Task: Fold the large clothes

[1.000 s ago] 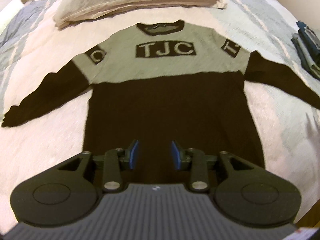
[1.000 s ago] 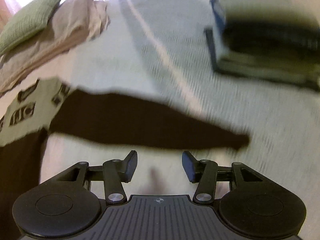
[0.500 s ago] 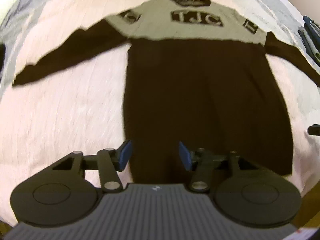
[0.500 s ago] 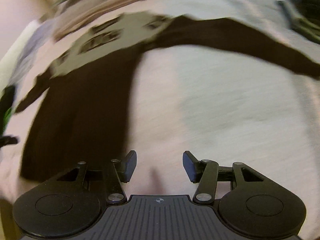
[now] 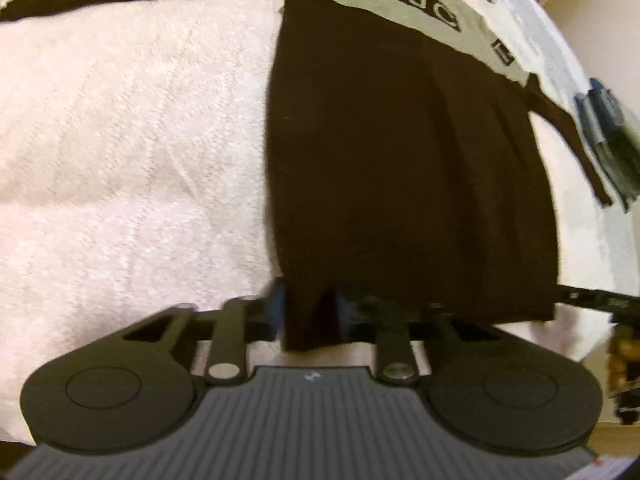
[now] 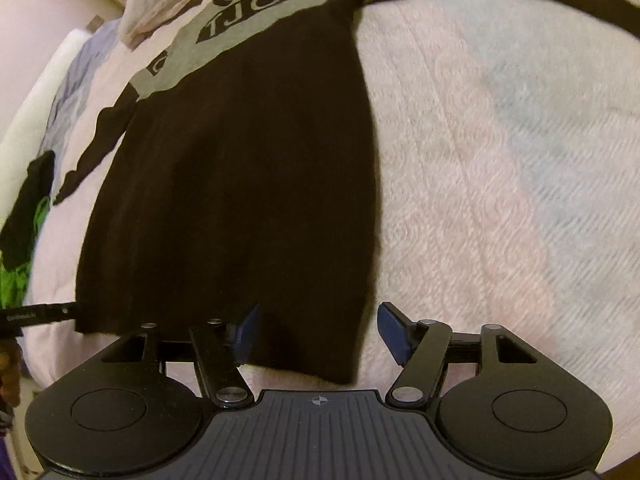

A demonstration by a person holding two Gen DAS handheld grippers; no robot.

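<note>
A black sweater with a grey "TJC" chest panel lies flat on the bed, neck away from me. In the left wrist view my left gripper is at the hem's left corner. Its jaws are closing, and a fold of black hem is pinched between the pads. In the right wrist view the sweater reaches down to my right gripper. Those jaws are opening, and their blue pads stand apart on either side of the hem's right corner without pressing on it. A thin black part of the left gripper shows at the left edge.
A pale pink and blue textured bedcover lies under the sweater. A stack of folded dark clothes sits at the right, beyond the sleeve. Pillows lie past the collar. A green and black garment is at the bed's left side.
Both grippers came down and in toward the sweater's hem. The left one spread wider, then closed on the left hem corner. The right one swung from the sleeve to the right corner and spread wider.
</note>
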